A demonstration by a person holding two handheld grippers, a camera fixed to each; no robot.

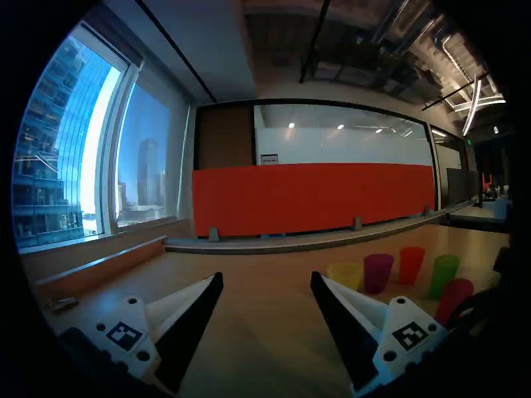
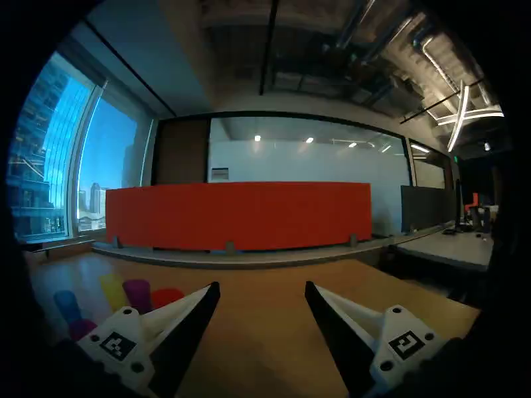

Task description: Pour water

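Several coloured plastic cups stand on the wooden table. In the left gripper view they are at the right: a yellow cup, a purple cup, an orange cup, a green cup and a dark red cup. My left gripper is open and holds nothing, left of the cups. In the right gripper view a blue cup, a yellow cup, a purple cup and a red cup sit at lower left, partly behind the left finger. My right gripper is open and holds nothing.
The wooden table runs to a long orange partition at its far edge. Tall windows line the left side. A second desk with a dark screen stands at the right.
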